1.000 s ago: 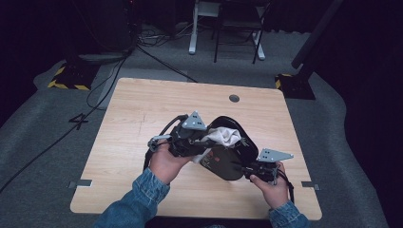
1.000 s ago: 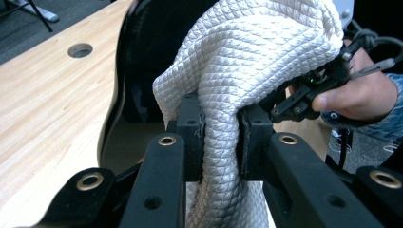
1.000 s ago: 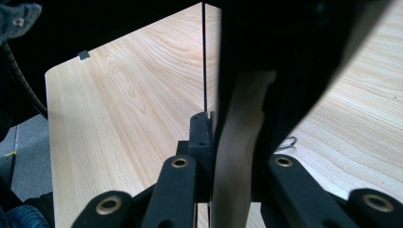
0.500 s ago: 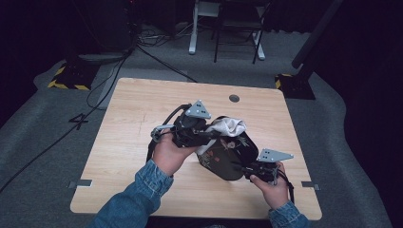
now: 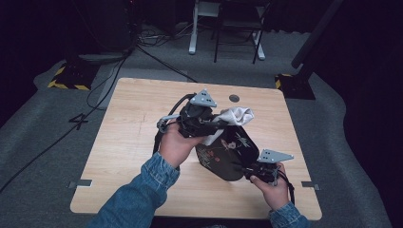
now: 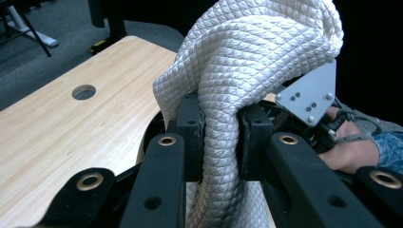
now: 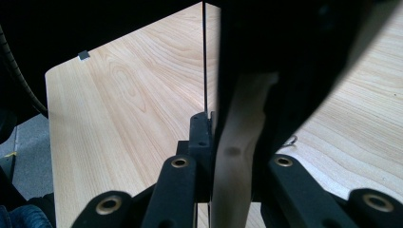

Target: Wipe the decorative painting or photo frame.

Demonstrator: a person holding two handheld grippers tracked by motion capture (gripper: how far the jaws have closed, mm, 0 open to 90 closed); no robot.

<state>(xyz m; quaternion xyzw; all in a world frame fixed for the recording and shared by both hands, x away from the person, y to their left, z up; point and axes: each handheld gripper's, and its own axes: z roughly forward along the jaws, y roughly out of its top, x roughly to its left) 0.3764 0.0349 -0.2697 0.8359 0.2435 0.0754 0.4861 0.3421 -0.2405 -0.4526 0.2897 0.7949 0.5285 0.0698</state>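
Observation:
A black pouch with a flower print (image 5: 228, 154) stands tilted on the wooden table (image 5: 128, 128). A white quilted cloth (image 5: 237, 115) sticks out of its top. My left gripper (image 5: 216, 124) is shut on that cloth; in the left gripper view the cloth (image 6: 247, 57) bunches above the jaws of the left gripper (image 6: 221, 137) and hangs down between them. My right gripper (image 5: 249, 171) is shut on the pouch's lower right edge. In the right gripper view the dark pouch (image 7: 285, 47) rises from the right gripper (image 7: 228, 137), with a pale strip of it pinched between the jaws.
A round cable hole (image 5: 234, 98) lies in the table near its far edge, also seen in the left gripper view (image 6: 84, 91). Bare wood spreads left of the pouch. Cables (image 5: 95, 95), a black stand and chair legs (image 5: 237, 42) sit on the grey floor beyond.
My left gripper has risen and moved toward the far side with the white cloth, so more cloth shows above the pouch. The right gripper has stayed put on the pouch's edge.

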